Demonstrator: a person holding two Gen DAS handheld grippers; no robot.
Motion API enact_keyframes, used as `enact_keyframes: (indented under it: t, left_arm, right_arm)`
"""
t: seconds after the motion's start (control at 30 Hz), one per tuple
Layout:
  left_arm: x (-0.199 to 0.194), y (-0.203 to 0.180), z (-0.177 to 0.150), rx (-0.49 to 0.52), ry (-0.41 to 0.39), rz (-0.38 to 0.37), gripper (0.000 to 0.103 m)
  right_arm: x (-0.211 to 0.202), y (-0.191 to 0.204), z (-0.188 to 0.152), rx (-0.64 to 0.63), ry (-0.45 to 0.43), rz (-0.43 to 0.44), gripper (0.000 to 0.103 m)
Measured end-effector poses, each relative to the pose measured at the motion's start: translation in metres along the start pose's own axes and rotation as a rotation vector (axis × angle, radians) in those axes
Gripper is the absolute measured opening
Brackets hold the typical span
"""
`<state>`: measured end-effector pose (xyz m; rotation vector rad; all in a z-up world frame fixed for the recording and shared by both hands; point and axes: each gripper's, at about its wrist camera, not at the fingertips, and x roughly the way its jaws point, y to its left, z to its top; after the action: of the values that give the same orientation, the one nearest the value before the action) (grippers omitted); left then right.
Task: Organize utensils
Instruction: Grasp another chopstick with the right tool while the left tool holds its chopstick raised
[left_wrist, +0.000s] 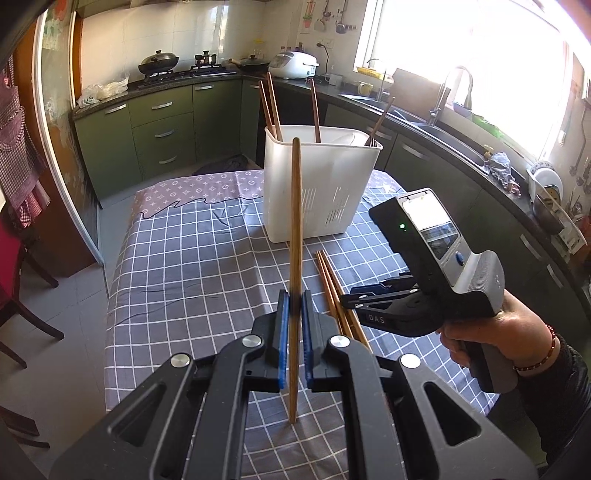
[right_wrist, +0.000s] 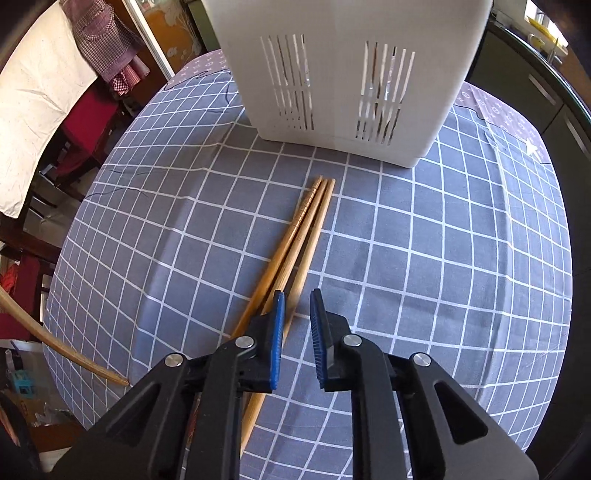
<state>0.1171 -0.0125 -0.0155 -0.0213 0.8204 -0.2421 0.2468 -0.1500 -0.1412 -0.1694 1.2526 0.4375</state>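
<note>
Chopsticks first: you have one chopstick (left_wrist: 295, 280) clamped upright between the blue pads of your left gripper (left_wrist: 294, 332), its top end leaning in front of the white utensil caddy (left_wrist: 317, 192) and its lower end hanging just above the checked tablecloth (left_wrist: 192, 266). Three more chopsticks (right_wrist: 295, 243) lie side by side on the cloth in front of the caddy, their far tips close to its base but apart from it. Your right gripper (right_wrist: 297, 328) points steeply down over their near ends; its jaws stand a little apart, with the rightmost stick running up between them, and the pads don't look pressed onto it. The other two pass under the left finger. The caddy stands toward the far edge of the tabletop, slotted wall facing you, with several darker chopsticks (left_wrist: 271, 107) already standing inside it, leaning against the rim. In the left wrist view, your right hand (left_wrist: 495, 332) wraps the grip of the right tool near the tabletop's right edge.
</note>
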Motion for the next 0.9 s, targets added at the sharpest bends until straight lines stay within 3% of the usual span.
enact_keyframes:
  t: [0.13, 0.4, 0.67, 0.9]
  left_arm:
    - [-0.001, 0.001, 0.0, 0.005, -0.002, -0.006, 0.007]
    - [-0.004, 0.001, -0.002, 0.007, -0.005, -0.011, 0.007]
    - [-0.008, -0.002, -0.002, 0.011, -0.002, -0.002, 0.007]
    - [-0.015, -0.002, -0.006, 0.012, -0.009, 0.006, 0.007]
  right_arm:
    - [0.006, 0.016, 0.004, -0.041, 0.013, -0.055, 0.015]
    - [-0.003, 0.0, 0.0, -0.008, -0.013, -0.017, 0.007]
    - [-0.087, -0.022, -0.032, 0.026, -0.239, 0.067, 0.007]
    - [-0.159, -0.049, -0.089, 0.054, -0.45, 0.073, 0.007]
